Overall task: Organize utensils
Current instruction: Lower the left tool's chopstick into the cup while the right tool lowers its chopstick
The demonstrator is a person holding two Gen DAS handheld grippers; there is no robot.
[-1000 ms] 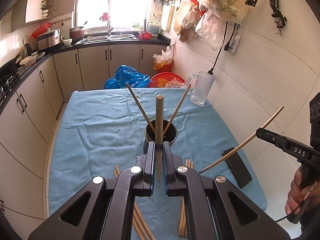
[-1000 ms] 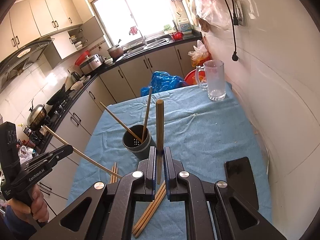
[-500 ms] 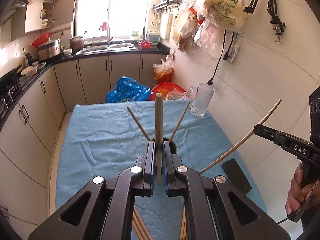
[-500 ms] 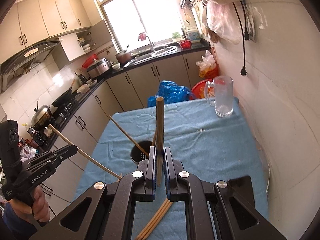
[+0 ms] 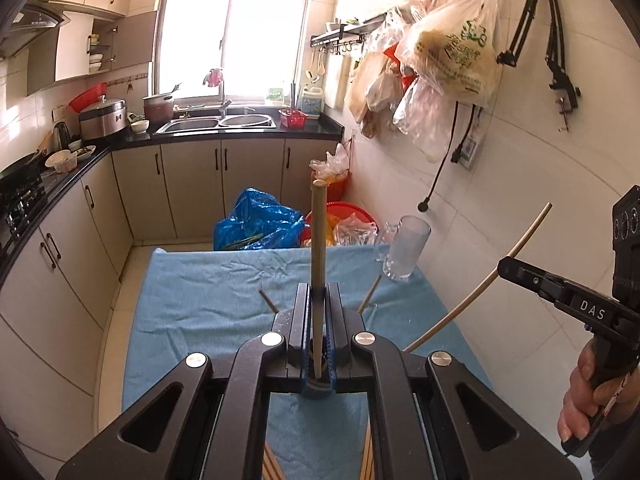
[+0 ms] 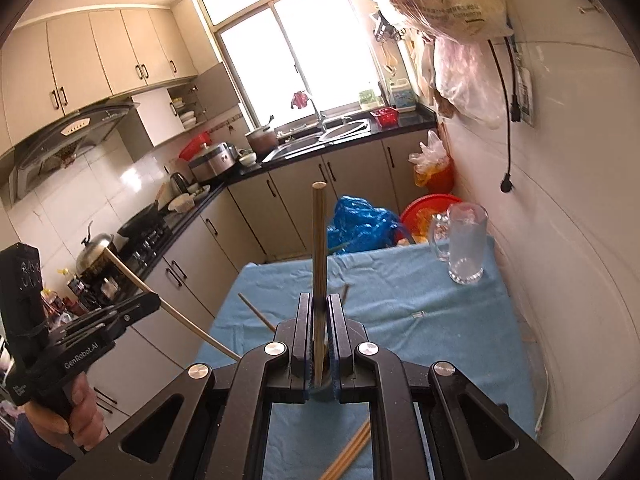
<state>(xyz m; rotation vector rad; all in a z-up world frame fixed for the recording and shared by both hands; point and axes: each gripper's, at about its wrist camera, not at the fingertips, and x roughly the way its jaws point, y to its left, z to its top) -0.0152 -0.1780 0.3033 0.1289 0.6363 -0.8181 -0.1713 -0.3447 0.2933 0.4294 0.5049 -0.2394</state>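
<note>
Both claws lifted since a second ago; holder now hidden under them, only two stick tips [image 5: 265, 298] showing. Left claw [image 5: 318, 320] pinches a chopstick [image 5: 318, 236] upright; right claw [image 6: 319, 322] pinches another chopstick [image 6: 319, 240]. Likely insertion next. Worktop [image 6: 420, 292]: left edge open to floor, glass mug [image 6: 464, 240] and wall crowd right.

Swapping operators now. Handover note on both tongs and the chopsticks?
Left tongs: shut on one upright wooden chopstick.
Right tongs: shut on a second wooden chopstick, also upright.
Both are held above the blue cloth-covered table.
Done: two thin chopstick tips poke up just past the tongs; the holder itself is hidden.
Left: place both held chopsticks, then collect the loose wooden chopsticks lying on the cloth near the front edge.
Clear glass mug stands at the far right corner.
</note>
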